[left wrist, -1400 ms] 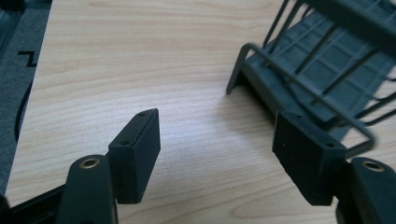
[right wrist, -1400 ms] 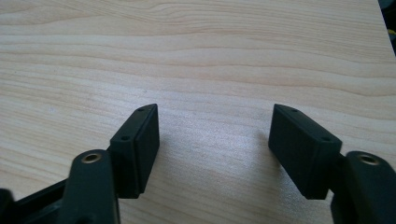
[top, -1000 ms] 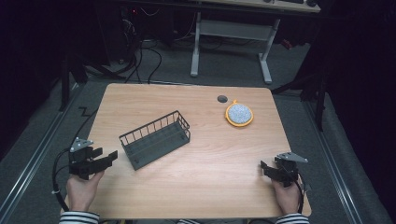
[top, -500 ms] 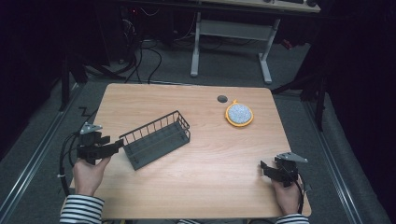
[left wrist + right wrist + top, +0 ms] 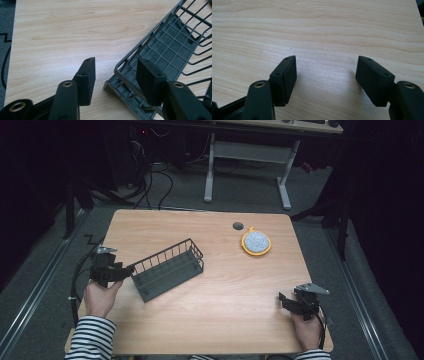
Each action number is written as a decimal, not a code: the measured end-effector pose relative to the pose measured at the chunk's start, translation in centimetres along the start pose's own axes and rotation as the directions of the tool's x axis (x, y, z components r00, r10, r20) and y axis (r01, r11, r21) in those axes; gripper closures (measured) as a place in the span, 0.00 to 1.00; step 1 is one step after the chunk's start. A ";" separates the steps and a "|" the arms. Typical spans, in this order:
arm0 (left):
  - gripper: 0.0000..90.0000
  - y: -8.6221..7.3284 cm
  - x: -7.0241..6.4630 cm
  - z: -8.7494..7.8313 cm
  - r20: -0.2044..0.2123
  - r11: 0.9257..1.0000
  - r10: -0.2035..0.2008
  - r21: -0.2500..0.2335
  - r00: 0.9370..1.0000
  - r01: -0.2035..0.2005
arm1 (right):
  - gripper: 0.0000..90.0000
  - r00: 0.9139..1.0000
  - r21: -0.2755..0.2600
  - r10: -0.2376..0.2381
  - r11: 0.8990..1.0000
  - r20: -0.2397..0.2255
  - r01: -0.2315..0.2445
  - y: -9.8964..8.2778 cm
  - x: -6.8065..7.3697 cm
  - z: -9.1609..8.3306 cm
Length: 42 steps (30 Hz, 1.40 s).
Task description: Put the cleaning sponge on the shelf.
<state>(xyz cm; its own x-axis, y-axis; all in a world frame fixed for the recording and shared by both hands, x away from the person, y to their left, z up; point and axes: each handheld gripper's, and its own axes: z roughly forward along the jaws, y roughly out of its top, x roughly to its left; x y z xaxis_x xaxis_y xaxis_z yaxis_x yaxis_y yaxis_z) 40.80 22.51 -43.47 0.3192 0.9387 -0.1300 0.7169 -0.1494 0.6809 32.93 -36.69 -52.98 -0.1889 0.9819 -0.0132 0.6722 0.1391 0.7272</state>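
Item: wire basket [image 5: 160, 53], near-end wall between your left gripper [image 5: 116, 75] jaws, closing, pads not yet pressing. Seat wall deep before clamping. Right gripper [image 5: 325, 80]: open, empty.

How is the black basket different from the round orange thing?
The wire basket is dark, long and boxy with open bar walls; the orange-rimmed disc is small, round and flat with a speckled grey middle. The basket has the left gripper at its end wall; the disc lies untouched. Both rest on the table.
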 end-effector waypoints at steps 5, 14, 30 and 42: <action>0.62 0.1 -0.2 0.7 0.001 1.000 0.014 0.024 1.000 -0.014 | 0.37 1.000 0.000 0.000 1.000 0.000 0.000 0.0 0.0 0.0; 0.73 0.3 -0.7 1.5 -0.005 0.999 0.031 0.034 1.000 -0.030 | 0.37 1.000 0.004 0.000 1.000 0.000 0.000 0.0 0.0 0.0; 0.79 0.5 -1.5 2.1 0.018 0.999 0.038 0.021 0.999 -0.038 | 0.36 1.000 0.004 -0.001 1.000 -0.002 0.001 0.0 0.0 0.0; 0.79 1.3 -3.6 3.3 0.047 0.997 0.071 0.014 0.996 -0.072 | 0.36 1.000 0.001 -0.002 1.000 -0.003 0.002 0.0 0.0 0.0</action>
<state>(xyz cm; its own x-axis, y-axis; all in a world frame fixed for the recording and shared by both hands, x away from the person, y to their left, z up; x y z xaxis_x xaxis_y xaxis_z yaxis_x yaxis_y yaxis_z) 42.64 17.96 -44.50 0.3980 0.9102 -0.1145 0.7006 -0.2210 0.6785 32.92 -36.69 -52.98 -0.1924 0.9812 -0.0125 0.6728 0.1411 0.7262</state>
